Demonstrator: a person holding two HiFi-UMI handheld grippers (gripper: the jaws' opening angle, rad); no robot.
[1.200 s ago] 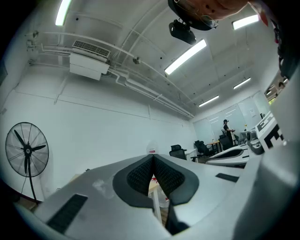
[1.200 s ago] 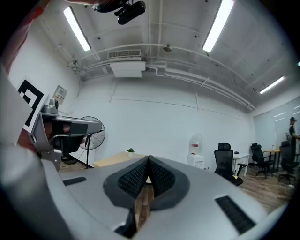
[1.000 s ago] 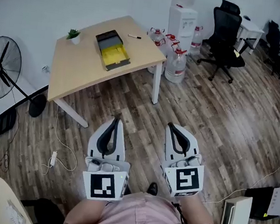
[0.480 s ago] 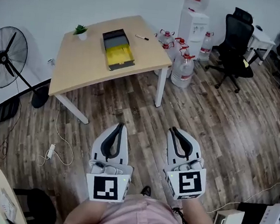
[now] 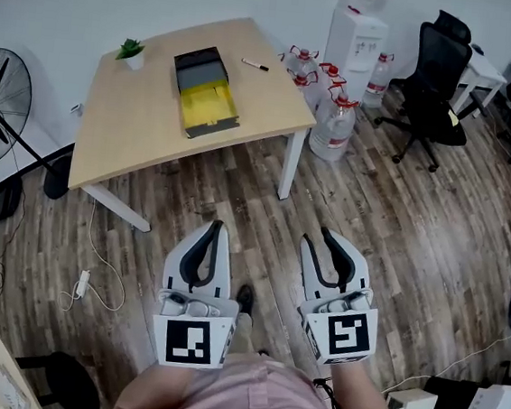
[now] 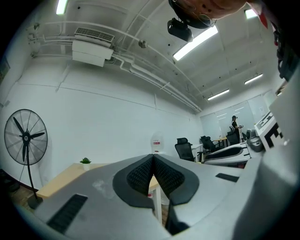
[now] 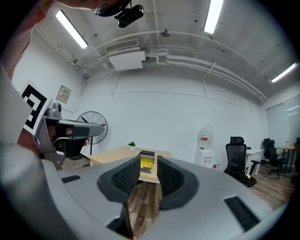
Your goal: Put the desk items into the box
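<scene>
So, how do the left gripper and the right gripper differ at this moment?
The left gripper has its jaws together at the tips; the right gripper has its jaws slightly apart. Through the right gripper's gap the box shows; the left gripper's tips leave none. Both hold nothing, over the floor, short of the desk.
</scene>
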